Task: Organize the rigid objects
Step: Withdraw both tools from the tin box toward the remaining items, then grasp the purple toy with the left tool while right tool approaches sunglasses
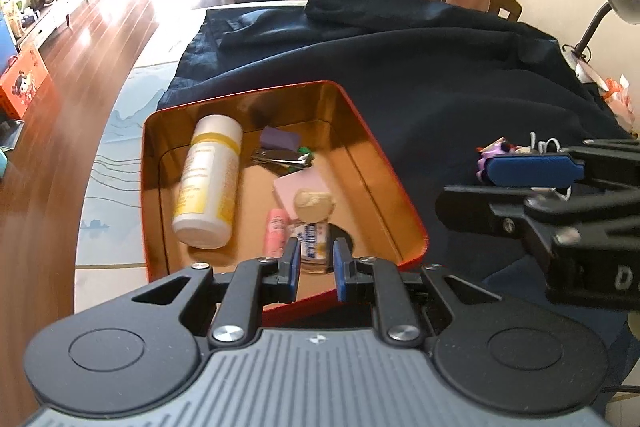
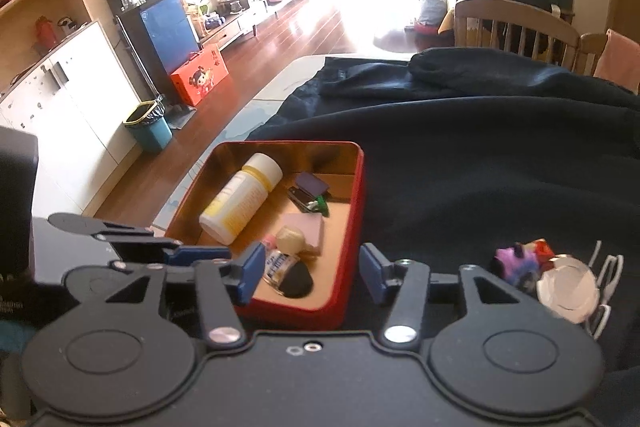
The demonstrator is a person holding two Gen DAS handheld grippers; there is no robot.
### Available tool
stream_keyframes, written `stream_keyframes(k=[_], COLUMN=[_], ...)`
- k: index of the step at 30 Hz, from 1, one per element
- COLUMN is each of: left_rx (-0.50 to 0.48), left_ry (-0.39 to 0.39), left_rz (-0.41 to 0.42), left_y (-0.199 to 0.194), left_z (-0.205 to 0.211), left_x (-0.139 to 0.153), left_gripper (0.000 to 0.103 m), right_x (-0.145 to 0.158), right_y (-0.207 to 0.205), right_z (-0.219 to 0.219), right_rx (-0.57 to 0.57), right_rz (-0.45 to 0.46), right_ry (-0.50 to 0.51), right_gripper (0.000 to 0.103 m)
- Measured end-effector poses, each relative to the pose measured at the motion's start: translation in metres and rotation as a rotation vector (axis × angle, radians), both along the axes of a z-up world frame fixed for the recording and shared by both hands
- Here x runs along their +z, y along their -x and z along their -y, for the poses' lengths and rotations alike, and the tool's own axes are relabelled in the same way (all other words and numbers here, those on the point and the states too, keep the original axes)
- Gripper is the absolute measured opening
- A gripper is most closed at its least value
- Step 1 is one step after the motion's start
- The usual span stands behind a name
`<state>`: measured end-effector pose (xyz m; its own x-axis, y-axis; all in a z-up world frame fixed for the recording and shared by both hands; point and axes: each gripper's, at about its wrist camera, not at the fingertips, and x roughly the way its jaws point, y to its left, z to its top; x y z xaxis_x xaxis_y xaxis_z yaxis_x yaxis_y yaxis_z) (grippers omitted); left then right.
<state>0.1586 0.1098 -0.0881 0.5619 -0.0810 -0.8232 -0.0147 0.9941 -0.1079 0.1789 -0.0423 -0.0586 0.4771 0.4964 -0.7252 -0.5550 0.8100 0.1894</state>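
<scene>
**Both tools open over the red tin, small stuff left on the cloth**

Left tool is nearest: its blue pads are apart w/ nothing gripped. A little clear bottle lies in the tin just past the gap, not pinched as far as I can see. Right tool is spread wide too, holding nothing, w/ the near wall of the red tin in front of it.

Inside the tin, near to far: a dark round thing, a pink tube, a cream round lid on a pink block, a big white and yellow bottle on its side, a metal clip, and a purple block at the back.

Still out of the tin, on the dark cloth over the surface: a purple toy, a shiny round lid & white loops, all to the right.

My guess for the step: right tool goes for the leftover bits. Go slow, come straight down, take 1 thing at a time so the loops don't tangle w/ the toy, then lift over the tin wall & let go low.

Hard to see: the toy is blurry, and the loops are partly behind the lid. I can't tell what the dark round thing is. The window glare wipes out the far room.
</scene>
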Motion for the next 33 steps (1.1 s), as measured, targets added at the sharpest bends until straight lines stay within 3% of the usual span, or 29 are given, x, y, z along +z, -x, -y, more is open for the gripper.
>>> stream_keyframes(k=[3,10,18,19,22,33], left_rx=[0.010,0.032,0.033,0.032,0.026,0.030], left_ry=[0.000,0.010,0.034,0.039,0.040,0.071], left_rz=[0.010,0.022,0.032,0.035,0.055,0.095], left_y=[0.003,0.004,-0.001,-0.002,-0.003,-0.017], left_z=[0.010,0.037,0.077,0.081,0.097,0.138], left_x=[0.003,0.005,0.006,0.006,0.008,0.011], left_gripper=[0.025,0.026,0.028,0.032,0.067,0.079], right_x=[0.003,0.006,0.007,0.008,0.008,0.001], right_y=[0.004,0.008,0.012,0.012,0.011,0.003], right_z=[0.011,0.051,0.097,0.102,0.121,0.183], right_rx=[0.003,-0.009,-0.013,-0.015,-0.022,-0.054], right_rz=[0.011,0.015,0.031,0.033,0.041,0.074], right_ry=[0.001,-0.019,-0.029,-0.031,-0.034,-0.025], right_gripper=[0.059,0.066,0.081,0.082,0.085,0.097])
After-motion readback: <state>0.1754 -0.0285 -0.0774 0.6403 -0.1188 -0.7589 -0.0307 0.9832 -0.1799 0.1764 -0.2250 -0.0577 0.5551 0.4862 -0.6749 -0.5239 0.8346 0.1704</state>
